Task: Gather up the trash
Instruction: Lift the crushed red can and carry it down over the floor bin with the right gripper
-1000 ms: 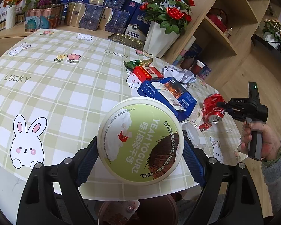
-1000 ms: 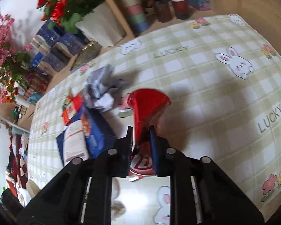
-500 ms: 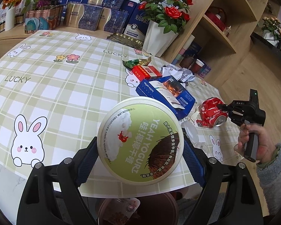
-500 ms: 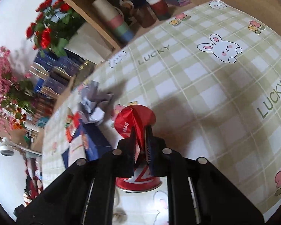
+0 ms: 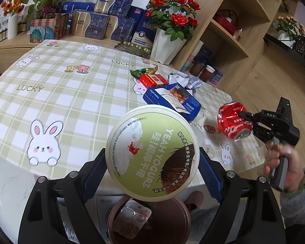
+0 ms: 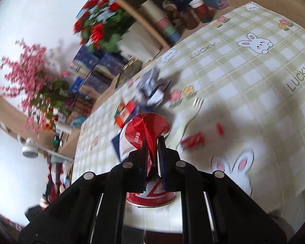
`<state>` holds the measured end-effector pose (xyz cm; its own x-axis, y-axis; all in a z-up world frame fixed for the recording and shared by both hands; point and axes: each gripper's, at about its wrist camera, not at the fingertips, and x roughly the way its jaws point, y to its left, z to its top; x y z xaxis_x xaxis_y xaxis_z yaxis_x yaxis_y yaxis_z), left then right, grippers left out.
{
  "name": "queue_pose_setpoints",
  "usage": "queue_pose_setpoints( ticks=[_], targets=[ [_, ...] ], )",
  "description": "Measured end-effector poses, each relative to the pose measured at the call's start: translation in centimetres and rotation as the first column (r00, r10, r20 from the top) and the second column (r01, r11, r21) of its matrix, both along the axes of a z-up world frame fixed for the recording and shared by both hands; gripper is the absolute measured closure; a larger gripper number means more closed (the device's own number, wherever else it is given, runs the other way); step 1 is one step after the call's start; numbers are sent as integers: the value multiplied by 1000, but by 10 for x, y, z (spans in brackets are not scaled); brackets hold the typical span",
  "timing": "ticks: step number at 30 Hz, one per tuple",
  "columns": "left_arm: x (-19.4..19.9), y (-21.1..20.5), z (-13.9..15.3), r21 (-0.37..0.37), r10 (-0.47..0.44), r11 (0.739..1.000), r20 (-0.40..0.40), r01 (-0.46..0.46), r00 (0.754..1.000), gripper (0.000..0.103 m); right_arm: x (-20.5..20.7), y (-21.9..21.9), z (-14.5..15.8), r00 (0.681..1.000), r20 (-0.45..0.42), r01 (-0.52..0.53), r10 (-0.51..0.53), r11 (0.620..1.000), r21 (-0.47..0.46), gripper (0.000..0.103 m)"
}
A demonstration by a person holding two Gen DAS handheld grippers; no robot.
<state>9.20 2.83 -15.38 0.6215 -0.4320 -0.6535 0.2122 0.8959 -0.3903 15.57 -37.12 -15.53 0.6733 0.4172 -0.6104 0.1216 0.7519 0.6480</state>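
My left gripper (image 5: 151, 158) is shut on a round green yogurt tub (image 5: 152, 152), its blue pads pressing both sides, held over the near table edge. Below it stands a brown bin (image 5: 172, 219) with a plastic wrapper inside. My right gripper (image 6: 153, 142) is shut on a crushed red soda can (image 6: 146, 130), lifted off the checked tablecloth (image 6: 254, 81). From the left wrist camera the same can (image 5: 232, 120) hangs at the right table edge, pinched by the right gripper (image 5: 246, 118) in a person's hand (image 5: 282, 158).
On the table lie a blue box (image 5: 170, 99), a red packet (image 5: 152, 80), crumpled paper (image 5: 185, 79), a green wrapper (image 5: 142, 72) and small red scraps (image 6: 193, 141). A white vase of red roses (image 5: 168, 44), stacked boxes and a wooden shelf stand behind.
The right gripper has lifted the crushed can off the table and carried it toward the near edge, tilting as it went. The left gripper with the tub has shifted slightly.
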Motion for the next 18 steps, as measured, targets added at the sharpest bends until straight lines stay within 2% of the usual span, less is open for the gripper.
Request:
queue_pose_setpoints(
  ticks=[6,11,14,18],
  targets=[
    [-32,7,11,8,-11,1000,16,11,1000,20,-43,38,6,994,-1,-109,109,994,-25,89],
    [-57,11,15,12,-22,1000,29,22,999,20,-85,74,-2,975,-31,-221,220,974,-51,89],
    [-70,12,15,16,-31,999,28,31,999,20,-104,99,-14,950,-79,-308,302,947,-92,90],
    [-80,12,14,27,-40,999,28,39,999,20,-116,125,-37,901,-174,-425,398,891,-162,90]
  ],
)
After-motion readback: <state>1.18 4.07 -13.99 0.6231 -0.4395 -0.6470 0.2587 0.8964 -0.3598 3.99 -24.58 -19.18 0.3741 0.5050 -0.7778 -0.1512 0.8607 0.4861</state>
